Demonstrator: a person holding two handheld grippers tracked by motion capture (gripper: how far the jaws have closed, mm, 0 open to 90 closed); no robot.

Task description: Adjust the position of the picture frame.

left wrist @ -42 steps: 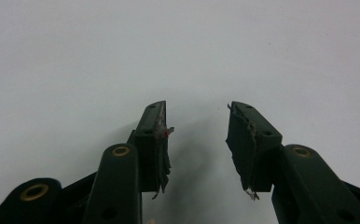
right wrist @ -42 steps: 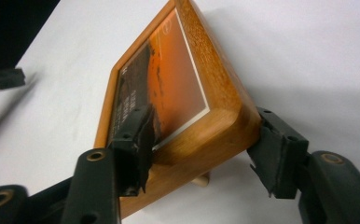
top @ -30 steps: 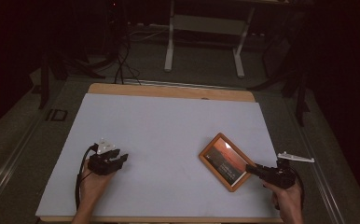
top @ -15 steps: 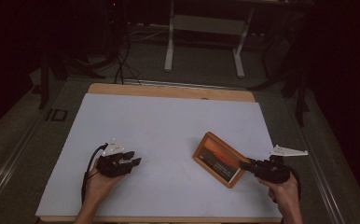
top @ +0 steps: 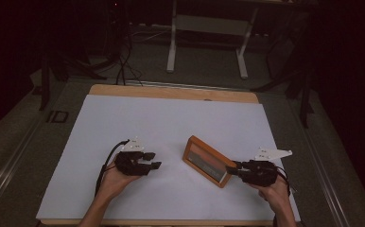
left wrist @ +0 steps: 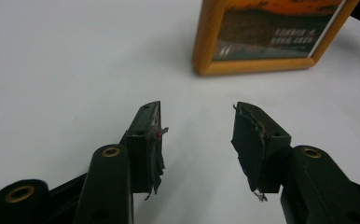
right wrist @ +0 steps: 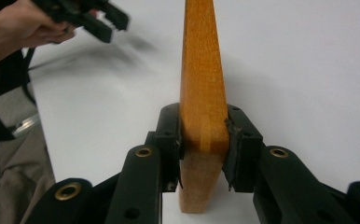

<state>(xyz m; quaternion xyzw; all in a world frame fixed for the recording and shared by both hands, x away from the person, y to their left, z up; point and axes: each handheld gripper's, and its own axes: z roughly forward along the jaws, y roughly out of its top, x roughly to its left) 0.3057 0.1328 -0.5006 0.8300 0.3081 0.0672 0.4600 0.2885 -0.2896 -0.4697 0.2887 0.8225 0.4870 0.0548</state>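
The wooden picture frame (top: pixel 208 161) (orange-brown, dark print inside) now stands tilted up on the white table (top: pixel 171 123), near your right. Your right gripper (top: pixel 231 168) has just clamped its edge; your left gripper (top: pixel 153 160), jaws widening and empty, has moved closer.

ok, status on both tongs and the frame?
Right tongs clamped on the wooden picture frame at its edge, jaws just closing. Left tongs open, nothing between them, short of the frame. White table between them bare.
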